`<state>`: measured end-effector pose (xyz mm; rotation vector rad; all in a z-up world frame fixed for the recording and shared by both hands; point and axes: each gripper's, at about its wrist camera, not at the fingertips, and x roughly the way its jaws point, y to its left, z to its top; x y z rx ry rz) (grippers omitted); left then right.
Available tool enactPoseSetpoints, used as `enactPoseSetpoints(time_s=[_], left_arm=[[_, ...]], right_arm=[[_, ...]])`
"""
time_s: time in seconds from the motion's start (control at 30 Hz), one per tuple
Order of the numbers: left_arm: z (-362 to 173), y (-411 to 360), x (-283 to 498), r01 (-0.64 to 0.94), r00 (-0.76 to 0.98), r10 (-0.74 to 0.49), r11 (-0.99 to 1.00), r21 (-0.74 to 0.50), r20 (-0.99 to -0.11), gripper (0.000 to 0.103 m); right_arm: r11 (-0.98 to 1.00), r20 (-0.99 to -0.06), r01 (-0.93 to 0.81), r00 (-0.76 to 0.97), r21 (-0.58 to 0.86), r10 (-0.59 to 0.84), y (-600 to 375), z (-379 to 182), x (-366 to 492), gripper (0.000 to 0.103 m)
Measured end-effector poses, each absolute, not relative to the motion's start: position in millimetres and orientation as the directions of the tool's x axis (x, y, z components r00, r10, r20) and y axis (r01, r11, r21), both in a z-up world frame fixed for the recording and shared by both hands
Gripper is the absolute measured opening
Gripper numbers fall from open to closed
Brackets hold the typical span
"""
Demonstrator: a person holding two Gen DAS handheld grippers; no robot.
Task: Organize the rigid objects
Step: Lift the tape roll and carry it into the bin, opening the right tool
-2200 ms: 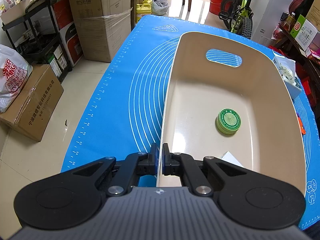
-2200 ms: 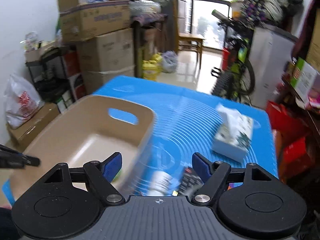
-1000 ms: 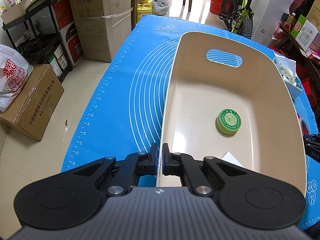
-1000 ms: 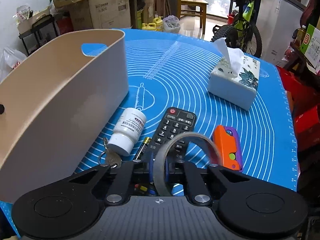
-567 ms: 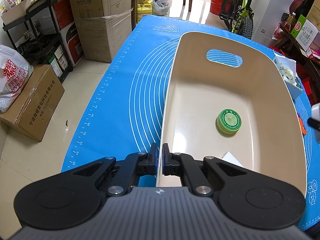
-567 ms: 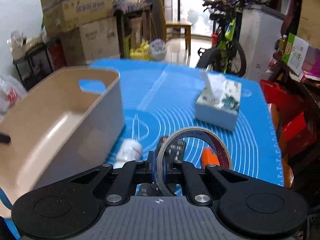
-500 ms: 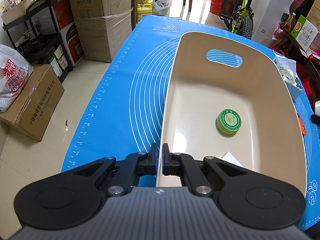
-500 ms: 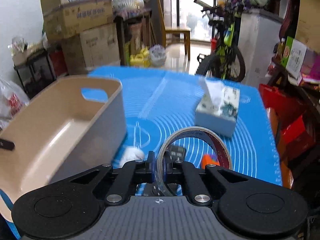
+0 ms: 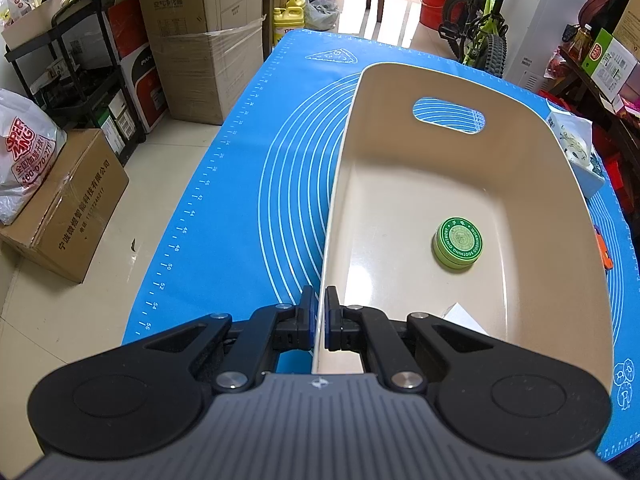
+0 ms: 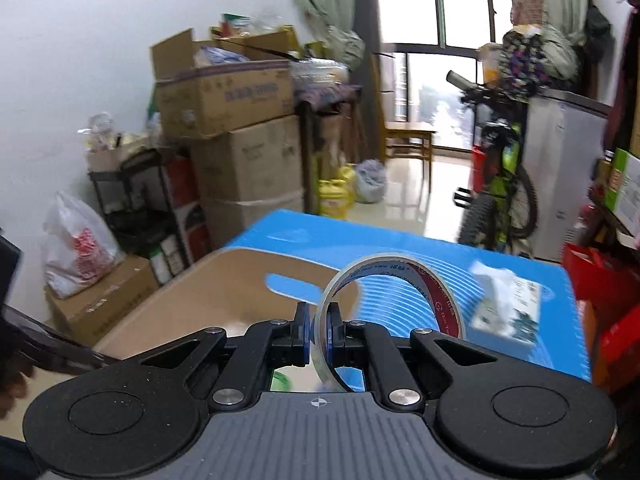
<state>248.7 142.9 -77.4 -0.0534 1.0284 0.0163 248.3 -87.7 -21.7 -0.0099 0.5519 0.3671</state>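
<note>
The left gripper (image 9: 319, 312), black with blue-lined fingertip pads (image 9: 307, 307), has its two fingers drawn nearly together, pinching the thin left side wall of the beige plastic bin (image 9: 332, 208) near its closest corner, one finger outside the wall and one inside. The right gripper (image 10: 319, 330), of the same black build, is held level above that bin's near end, its fingers pressed onto the band of a clear tape roll (image 10: 394, 308), which stands on edge between them and juts forward and to the right.
</note>
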Motion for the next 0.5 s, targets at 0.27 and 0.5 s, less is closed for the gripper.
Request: enactPoseSetpoints(time_s=[0.27, 0.5], left_arm=[[-77.7, 142.9, 248.8, -0.038, 0.516, -0.014, 0.999, -0.039, -0.857, 0.005], [-78.5, 142.1, 248.5, -0.038, 0.516, -0.010, 0.999, -0.035, -0.857, 0.005]], right_arm=[[0.872, -0.571, -0.484, 0.697, 0.074, 0.435, -18.0, -26.8, 259.8, 0.018], [0.848, -0.679, -0.528, 0.602, 0.056, 0.420, 16.7, -53.8, 264.3, 0.018]])
